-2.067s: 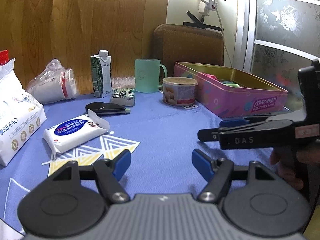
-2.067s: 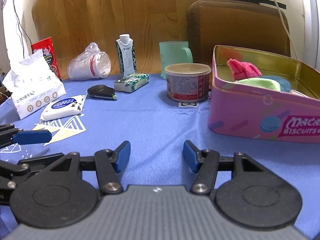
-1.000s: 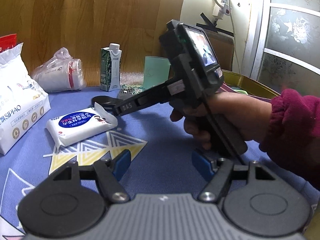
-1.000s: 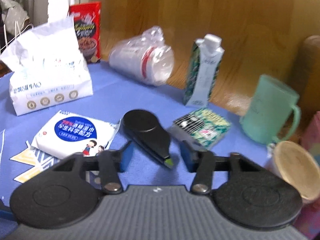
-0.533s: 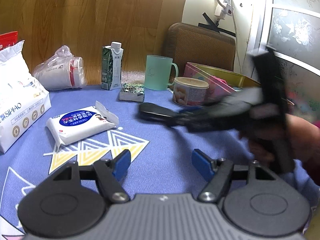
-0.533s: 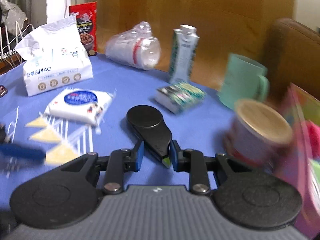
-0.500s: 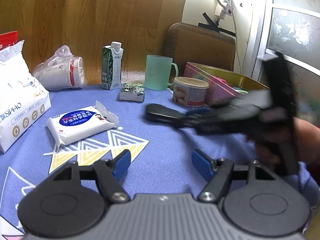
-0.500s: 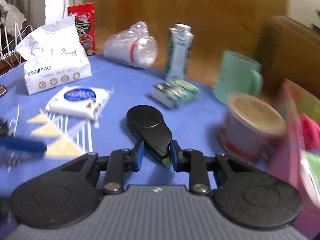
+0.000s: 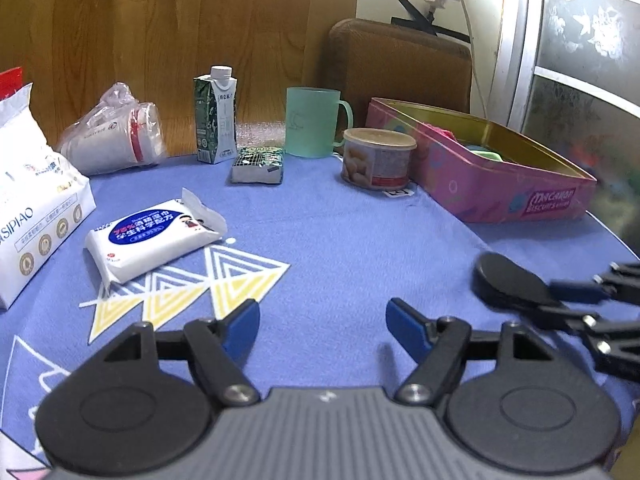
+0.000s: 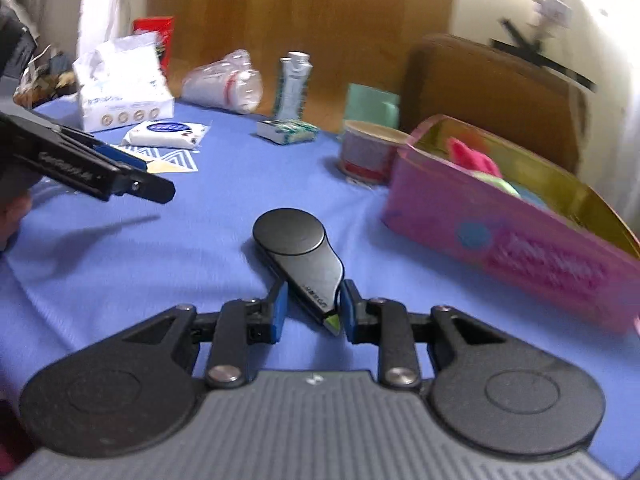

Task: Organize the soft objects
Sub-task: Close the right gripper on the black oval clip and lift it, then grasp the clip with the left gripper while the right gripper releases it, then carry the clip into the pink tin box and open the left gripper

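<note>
My right gripper (image 10: 313, 312) is shut on the narrow end of a black paddle-shaped object (image 10: 298, 246) and holds it low over the blue tablecloth; it also shows at the right of the left wrist view (image 9: 508, 280). My left gripper (image 9: 322, 330) is open and empty above the cloth; it shows at the left of the right wrist view (image 10: 152, 184). A pink biscuit tin (image 10: 500, 232), also in the left wrist view (image 9: 500, 196), holds pink, green and blue soft items (image 10: 476, 160). A white wet-wipe pack (image 9: 152, 240) lies on the cloth.
A tissue bag (image 9: 28, 200), bagged cups (image 9: 116, 144), a milk carton (image 9: 216, 116), a small green pack (image 9: 258, 164), a green mug (image 9: 314, 122) and a round can (image 9: 378, 158) stand along the back. A brown chair back (image 9: 396, 68) is behind the table.
My right gripper closed on the black paddle-shaped object at the back of the table and carried it right and toward me, to in front of the pink tin. My left gripper stayed open.
</note>
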A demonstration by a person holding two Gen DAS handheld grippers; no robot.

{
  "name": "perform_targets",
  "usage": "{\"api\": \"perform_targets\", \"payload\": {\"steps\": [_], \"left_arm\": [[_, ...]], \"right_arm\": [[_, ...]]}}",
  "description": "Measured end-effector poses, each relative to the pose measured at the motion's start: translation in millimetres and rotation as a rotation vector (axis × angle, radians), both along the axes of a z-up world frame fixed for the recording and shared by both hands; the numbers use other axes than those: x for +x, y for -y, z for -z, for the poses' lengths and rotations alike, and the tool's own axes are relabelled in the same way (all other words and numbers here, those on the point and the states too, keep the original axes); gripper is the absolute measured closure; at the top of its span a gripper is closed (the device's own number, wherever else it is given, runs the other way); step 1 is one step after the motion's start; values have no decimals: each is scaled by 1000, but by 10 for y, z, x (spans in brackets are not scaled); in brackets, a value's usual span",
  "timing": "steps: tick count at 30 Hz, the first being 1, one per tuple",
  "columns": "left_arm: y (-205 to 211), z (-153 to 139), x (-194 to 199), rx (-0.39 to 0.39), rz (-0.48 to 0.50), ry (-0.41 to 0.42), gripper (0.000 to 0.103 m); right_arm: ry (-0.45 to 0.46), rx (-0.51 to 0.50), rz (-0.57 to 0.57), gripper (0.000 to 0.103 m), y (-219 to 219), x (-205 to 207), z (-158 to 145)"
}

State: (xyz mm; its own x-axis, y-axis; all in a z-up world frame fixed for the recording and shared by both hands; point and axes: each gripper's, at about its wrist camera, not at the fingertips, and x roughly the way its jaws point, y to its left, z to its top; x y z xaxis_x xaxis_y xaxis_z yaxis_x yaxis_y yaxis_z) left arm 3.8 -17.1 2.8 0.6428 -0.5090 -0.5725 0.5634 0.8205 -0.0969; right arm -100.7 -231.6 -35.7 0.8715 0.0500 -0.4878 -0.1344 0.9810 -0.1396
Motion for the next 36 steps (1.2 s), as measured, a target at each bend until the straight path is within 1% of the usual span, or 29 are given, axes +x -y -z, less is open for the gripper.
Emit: {"api": "perform_targets", "payload": {"steps": [2,4,5,7,8,11,14,17,18,19,21,22,25,27,30,33,36], "left_arm": [[61,-21,-18,-37,15,-42,31],[142,-42,-29,-71,34,-96,31],[180,-54,-32,-78,44,-119,32],[259,-84,-62,-89,67,-160,34],[288,-92,-74,-100,80,-181,35],[388,-105,-101,-131,123,-259,37],[544,-96,-113,-136,150,-305,37],[724,-86,-119,-137,178,-335,44],[797,-71,-126,-135,190,-341,53],[855,-48,-133,-128,202,-345,56],[1000,-43,-190,-84,192,-283,60],[1048,-55,-196,-73,197,-269,60],[1150,-163,-142,-103,218,-277,61],[1241,-314,-105,-124,240,-245,61],[1475,-587,-75,-124,261,-149,62],[1750,-803,26,-130,281,-53,60],[2013,-909,202,-135,284,-19,62]], "right_arm": [[5,28,33,72,28,-124,14],[9,43,41,71,29,-196,32],[14,44,37,70,20,-232,37],[23,31,25,62,22,-254,44],[29,28,29,59,35,-254,45],[33,44,31,58,85,-252,52],[45,42,15,57,94,-285,71],[53,41,-5,57,87,-275,87],[55,43,-10,58,89,-273,94],[58,49,-16,60,98,-270,101],[59,76,-28,64,122,-276,106],[66,76,-16,65,126,-289,111],[104,65,17,66,152,-353,110],[150,68,41,66,212,-398,55],[229,48,76,66,332,-389,-113],[293,3,113,66,488,-279,-318],[336,-26,148,66,715,-100,-476]]}}
